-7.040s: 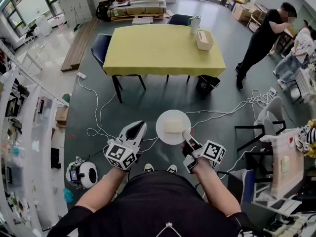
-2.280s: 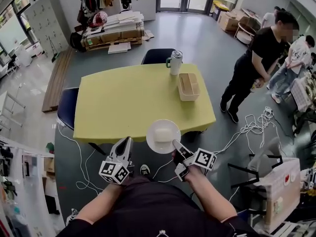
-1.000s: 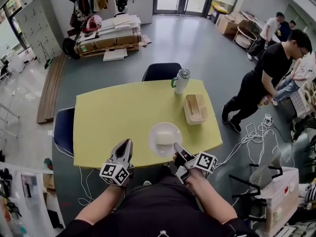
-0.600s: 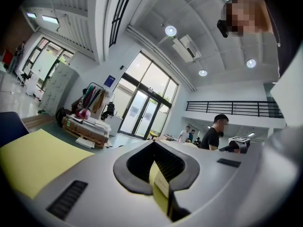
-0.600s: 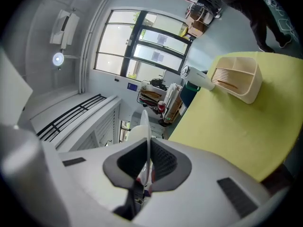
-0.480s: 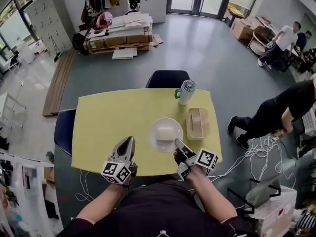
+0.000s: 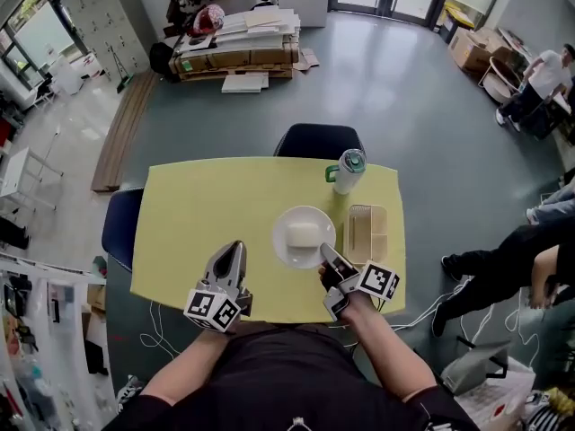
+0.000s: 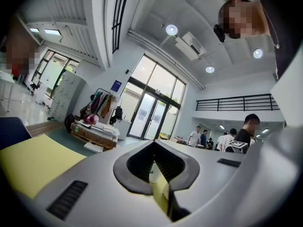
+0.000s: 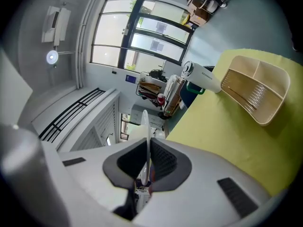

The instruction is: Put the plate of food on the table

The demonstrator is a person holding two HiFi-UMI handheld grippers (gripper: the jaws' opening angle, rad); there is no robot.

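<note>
The plate [image 7: 286, 250] sits over the yellow table [image 7: 198, 214], towards its near right part, with a pale block of food [image 7: 303, 235] in the middle of it. I cannot tell whether its underside is touching the cloth. My right claw [image 7: 325, 253] has the plate by its near rim. In the right gripper view the thin white edge of the plate [image 9: 146, 126] runs straight between my two dark pads, which are pinched nearly together on it.

My left claw [image 7: 234, 250] hangs over the near edge of the table, well to the left of the plate. Its jaws are drawn together at the tips and grip nothing.

Just right of the plate lies a beige divided tray [image 7: 367, 233]. A white tumbler with a green lid [image 7: 347, 171] stands beyond them. A dark blue chair [image 7: 319, 139] is tucked in at the far side.
</note>
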